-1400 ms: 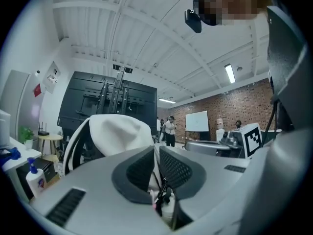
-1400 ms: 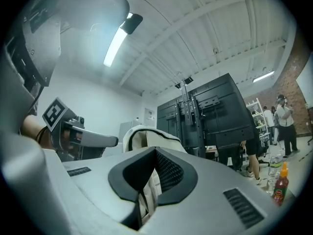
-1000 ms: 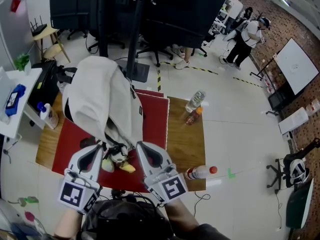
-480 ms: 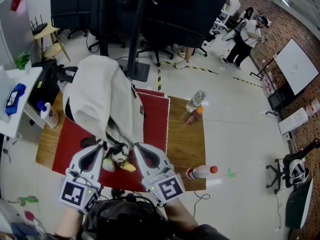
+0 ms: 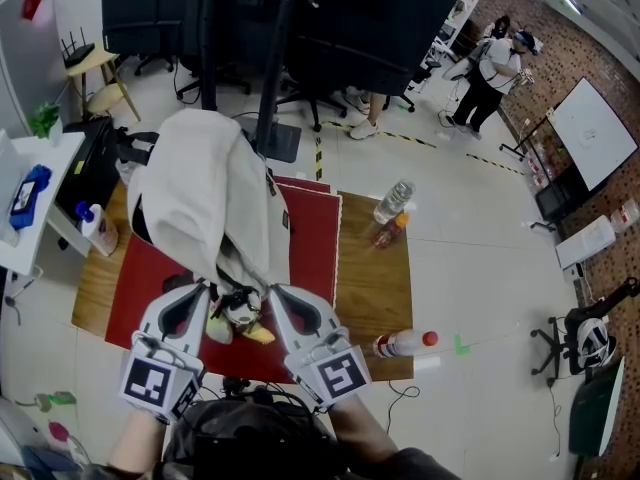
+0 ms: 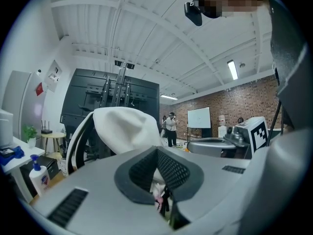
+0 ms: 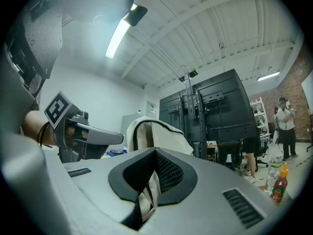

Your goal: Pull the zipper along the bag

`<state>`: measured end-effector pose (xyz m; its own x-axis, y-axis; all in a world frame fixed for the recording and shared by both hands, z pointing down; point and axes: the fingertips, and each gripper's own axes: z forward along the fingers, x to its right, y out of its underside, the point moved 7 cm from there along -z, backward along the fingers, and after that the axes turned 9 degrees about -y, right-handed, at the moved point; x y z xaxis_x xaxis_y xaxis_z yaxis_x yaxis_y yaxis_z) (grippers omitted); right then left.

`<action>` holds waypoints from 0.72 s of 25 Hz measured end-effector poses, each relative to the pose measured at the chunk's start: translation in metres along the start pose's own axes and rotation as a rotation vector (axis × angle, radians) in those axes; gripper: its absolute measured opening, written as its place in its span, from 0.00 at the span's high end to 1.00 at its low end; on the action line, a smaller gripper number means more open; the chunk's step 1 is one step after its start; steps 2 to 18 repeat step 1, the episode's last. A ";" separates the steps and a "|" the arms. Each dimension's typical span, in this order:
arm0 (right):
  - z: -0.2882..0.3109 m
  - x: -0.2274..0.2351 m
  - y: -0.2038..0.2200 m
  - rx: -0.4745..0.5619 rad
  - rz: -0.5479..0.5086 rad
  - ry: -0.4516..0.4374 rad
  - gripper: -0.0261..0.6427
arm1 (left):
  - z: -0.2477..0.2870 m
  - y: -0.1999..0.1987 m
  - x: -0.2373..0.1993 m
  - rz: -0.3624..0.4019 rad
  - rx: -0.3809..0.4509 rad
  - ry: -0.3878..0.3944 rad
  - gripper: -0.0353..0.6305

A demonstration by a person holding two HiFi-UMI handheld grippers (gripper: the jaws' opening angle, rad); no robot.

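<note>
Wooden table (image 5: 372, 288) with red mat (image 5: 312, 253); pale workshop floor (image 5: 470, 268). One white bag (image 5: 200, 198) upright on the mat; three bottles (image 5: 391, 202) on bare wood. Left gripper (image 5: 203, 292) and right gripper (image 5: 274, 294) each clenched on the bag's near end.

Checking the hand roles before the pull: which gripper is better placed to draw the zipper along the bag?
Probably left. The left gripper is shut on a small pale-and-dark piece at the bag's near end, likely the pull; the right gripper pinches cream fabric, fit for bracing.
</note>
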<state>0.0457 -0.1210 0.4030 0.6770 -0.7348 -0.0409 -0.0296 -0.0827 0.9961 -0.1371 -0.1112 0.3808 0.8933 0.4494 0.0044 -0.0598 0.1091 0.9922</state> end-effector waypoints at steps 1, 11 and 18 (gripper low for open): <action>0.002 -0.001 0.000 -0.009 0.004 -0.004 0.93 | 0.001 -0.001 -0.002 0.004 0.004 -0.002 0.90; 0.002 -0.001 0.000 -0.009 0.004 -0.004 0.93 | 0.001 -0.001 -0.002 0.004 0.004 -0.002 0.90; 0.002 -0.001 0.000 -0.009 0.004 -0.004 0.93 | 0.001 -0.001 -0.002 0.004 0.004 -0.002 0.90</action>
